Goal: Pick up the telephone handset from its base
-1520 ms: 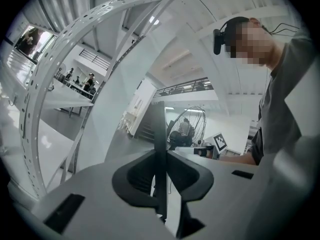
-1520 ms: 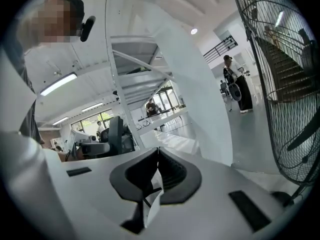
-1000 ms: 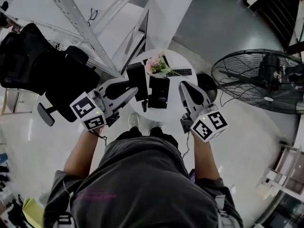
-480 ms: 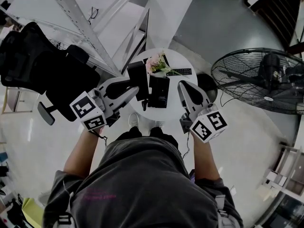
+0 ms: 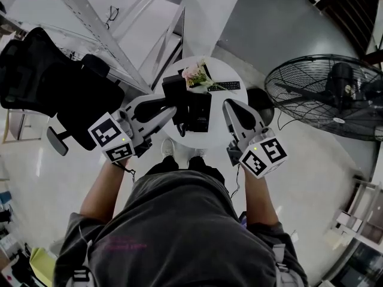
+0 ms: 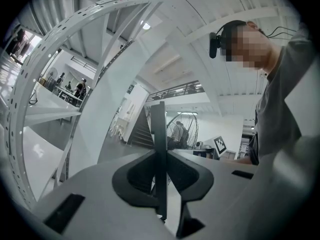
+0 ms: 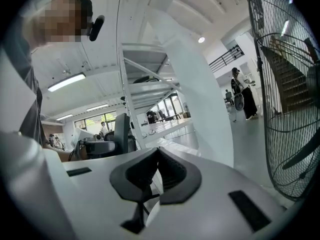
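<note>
The black telephone handset (image 5: 174, 92) is off its base, with my left gripper (image 5: 172, 104) shut on it. It hangs over the left part of the round white table (image 5: 234, 72). In the left gripper view the handset (image 6: 158, 126) shows edge-on, as a thin upright slab pinched between the two dark pads (image 6: 137, 176). Just to its right, the black telephone base (image 5: 199, 112) sits on the table. Beyond the base, at the table's near right edge, my right gripper (image 5: 231, 105) is level and shut on nothing, its pads (image 7: 172, 171) meeting at the tip.
Pink flowers (image 5: 194, 75) and a black remote (image 5: 225, 86) lie at the back of the table. A big floor fan (image 5: 326, 97) stands to the right, a black office chair (image 5: 54, 82) to the left. White shelving (image 5: 114, 23) rises behind.
The left gripper has carried the handset a little farther from me, toward the flowers. The right gripper has stayed where it was.
</note>
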`<action>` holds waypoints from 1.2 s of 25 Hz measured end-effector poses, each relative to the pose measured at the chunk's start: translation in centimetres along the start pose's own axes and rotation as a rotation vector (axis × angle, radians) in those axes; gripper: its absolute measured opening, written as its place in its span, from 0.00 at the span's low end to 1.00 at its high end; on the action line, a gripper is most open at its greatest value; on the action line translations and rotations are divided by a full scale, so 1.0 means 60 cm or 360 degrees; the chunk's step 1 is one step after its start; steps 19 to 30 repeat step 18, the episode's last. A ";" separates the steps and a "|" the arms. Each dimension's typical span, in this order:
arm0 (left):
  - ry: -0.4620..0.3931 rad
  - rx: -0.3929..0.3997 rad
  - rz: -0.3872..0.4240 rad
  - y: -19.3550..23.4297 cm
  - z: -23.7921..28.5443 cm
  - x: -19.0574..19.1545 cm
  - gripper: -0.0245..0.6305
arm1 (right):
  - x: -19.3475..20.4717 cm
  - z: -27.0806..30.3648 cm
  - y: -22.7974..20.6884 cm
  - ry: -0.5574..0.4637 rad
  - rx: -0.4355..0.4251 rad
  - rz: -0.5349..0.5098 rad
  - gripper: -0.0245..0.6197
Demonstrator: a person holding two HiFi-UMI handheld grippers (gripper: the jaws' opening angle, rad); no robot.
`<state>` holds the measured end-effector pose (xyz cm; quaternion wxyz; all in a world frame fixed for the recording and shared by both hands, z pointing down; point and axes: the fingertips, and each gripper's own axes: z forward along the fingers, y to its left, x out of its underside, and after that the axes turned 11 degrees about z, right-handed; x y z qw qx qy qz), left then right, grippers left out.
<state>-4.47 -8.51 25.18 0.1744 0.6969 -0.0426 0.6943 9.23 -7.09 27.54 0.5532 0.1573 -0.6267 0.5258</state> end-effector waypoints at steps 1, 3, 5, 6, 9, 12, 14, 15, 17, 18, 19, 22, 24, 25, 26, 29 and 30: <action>0.0002 0.0001 -0.0001 -0.001 0.003 0.000 0.16 | 0.000 -0.002 -0.002 0.0002 0.0002 0.0002 0.07; 0.0005 0.0003 -0.0003 -0.003 0.007 0.001 0.16 | 0.000 -0.005 -0.006 0.0008 0.0005 0.0006 0.07; 0.0008 0.0007 -0.0005 -0.004 0.012 0.002 0.16 | 0.000 -0.007 -0.010 0.0012 0.0006 0.0007 0.07; 0.0010 0.0008 -0.0005 -0.005 0.015 0.003 0.16 | 0.000 -0.007 -0.011 0.0015 0.0006 0.0007 0.07; 0.0017 0.0012 -0.0005 -0.007 0.022 0.005 0.16 | 0.000 -0.007 -0.017 0.0022 -0.0002 0.0007 0.07; 0.0022 0.0011 -0.0010 -0.008 0.029 0.007 0.16 | 0.001 -0.008 -0.024 0.0024 -0.0004 0.0019 0.07; 0.0026 0.0005 -0.0014 -0.007 0.033 0.009 0.16 | 0.000 -0.009 -0.029 0.0022 -0.0003 0.0032 0.07; 0.0029 0.0003 -0.0016 -0.006 0.035 0.010 0.16 | 0.000 -0.010 -0.031 0.0020 -0.0003 0.0036 0.07; 0.0034 -0.0002 -0.0018 -0.004 0.038 0.013 0.16 | -0.001 -0.009 -0.034 0.0019 -0.0001 0.0042 0.07; 0.0036 -0.0005 -0.0018 -0.003 0.040 0.014 0.16 | -0.002 -0.009 -0.035 0.0019 -0.0001 0.0045 0.07; 0.0036 -0.0005 -0.0018 -0.003 0.040 0.014 0.16 | -0.002 -0.009 -0.035 0.0019 -0.0001 0.0045 0.07; 0.0036 -0.0005 -0.0018 -0.003 0.040 0.014 0.16 | -0.002 -0.009 -0.035 0.0019 -0.0001 0.0045 0.07; 0.0036 -0.0005 -0.0018 -0.003 0.040 0.014 0.16 | -0.002 -0.009 -0.035 0.0019 -0.0001 0.0045 0.07; 0.0036 -0.0005 -0.0018 -0.003 0.040 0.014 0.16 | -0.002 -0.009 -0.035 0.0019 -0.0001 0.0045 0.07; 0.0036 -0.0005 -0.0018 -0.003 0.040 0.014 0.16 | -0.002 -0.009 -0.035 0.0019 -0.0001 0.0045 0.07; 0.0036 -0.0005 -0.0018 -0.003 0.040 0.014 0.16 | -0.002 -0.009 -0.035 0.0019 -0.0001 0.0045 0.07; 0.0036 -0.0005 -0.0018 -0.003 0.040 0.014 0.16 | -0.002 -0.009 -0.035 0.0019 -0.0001 0.0045 0.07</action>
